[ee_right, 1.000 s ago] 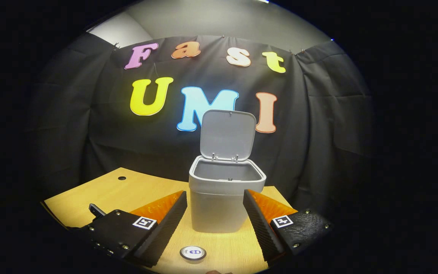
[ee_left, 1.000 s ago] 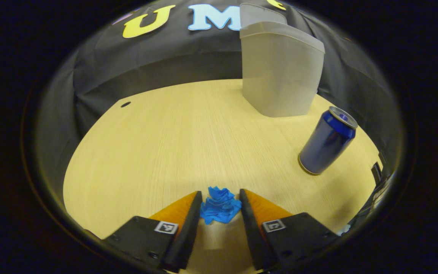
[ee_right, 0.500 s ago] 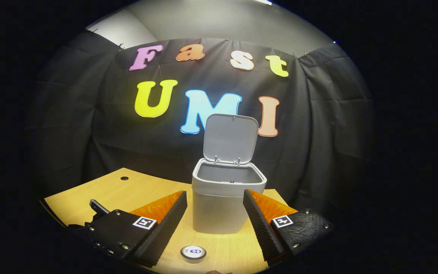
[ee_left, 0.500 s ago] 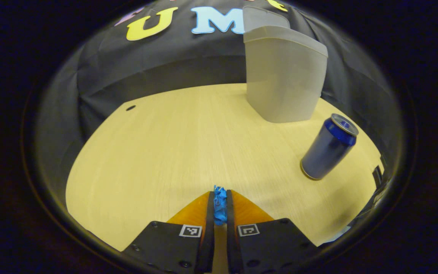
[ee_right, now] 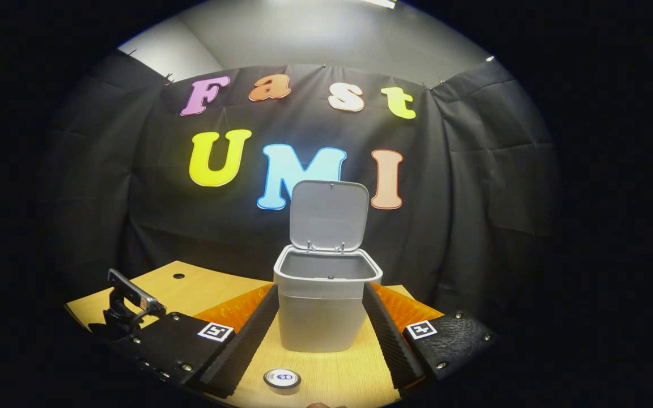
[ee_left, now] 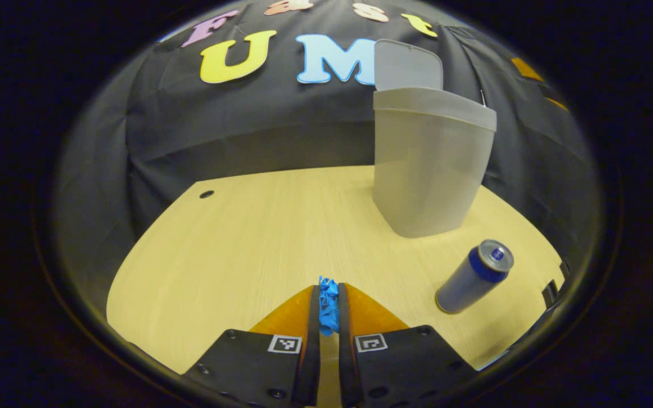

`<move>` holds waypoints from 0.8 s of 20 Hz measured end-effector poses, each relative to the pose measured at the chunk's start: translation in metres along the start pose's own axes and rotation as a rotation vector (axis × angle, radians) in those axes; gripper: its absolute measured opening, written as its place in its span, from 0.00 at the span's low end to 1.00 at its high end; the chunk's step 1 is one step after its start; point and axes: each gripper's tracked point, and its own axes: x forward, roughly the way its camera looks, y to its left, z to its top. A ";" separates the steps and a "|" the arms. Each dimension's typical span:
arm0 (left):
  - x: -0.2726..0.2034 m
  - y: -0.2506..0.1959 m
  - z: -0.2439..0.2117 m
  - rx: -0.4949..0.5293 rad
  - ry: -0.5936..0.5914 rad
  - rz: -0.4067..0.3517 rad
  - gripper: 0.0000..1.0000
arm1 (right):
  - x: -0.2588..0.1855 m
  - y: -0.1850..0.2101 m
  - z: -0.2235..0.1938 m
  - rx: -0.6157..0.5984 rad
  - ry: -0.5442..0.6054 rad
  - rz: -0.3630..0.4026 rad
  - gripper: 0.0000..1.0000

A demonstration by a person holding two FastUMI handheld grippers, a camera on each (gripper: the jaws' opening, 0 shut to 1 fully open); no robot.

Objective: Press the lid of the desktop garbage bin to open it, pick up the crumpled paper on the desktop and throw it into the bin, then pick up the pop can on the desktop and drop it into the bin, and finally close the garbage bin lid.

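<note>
The blue crumpled paper [ee_left: 328, 305] is pinched between both fingers of my left gripper [ee_left: 327, 309], lifted above the wooden desktop [ee_left: 258, 238]. Ahead to the right stands the grey garbage bin [ee_left: 429, 164] with its lid [ee_left: 407, 65] raised upright. A blue pop can [ee_left: 474, 276] stands on the desk to the right, in front of the bin. In the right gripper view the bin [ee_right: 321, 309] stands straight ahead, lid [ee_right: 328, 215] up and mouth open. My right gripper [ee_right: 319, 334] is open, fingers wide apart, with the can's top [ee_right: 282, 378] below.
A small round hole [ee_left: 206, 194] sits in the desk near its far left edge. The left gripper's body [ee_right: 128, 303] rises at the lower left of the right gripper view. Black cloth hangs right behind the desk.
My left gripper shut on the blue paper and has lifted it off the desk; the can and bin now look lower and farther. The right gripper drifted slightly.
</note>
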 end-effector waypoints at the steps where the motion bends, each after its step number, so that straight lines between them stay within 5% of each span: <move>1: -0.001 0.001 0.012 -0.003 -0.019 0.002 0.20 | 0.000 -0.003 0.000 0.007 -0.003 -0.009 0.95; 16: -0.022 -0.065 0.200 -0.006 -0.356 -0.153 0.22 | -0.009 -0.049 -0.001 0.063 -0.024 -0.142 1.00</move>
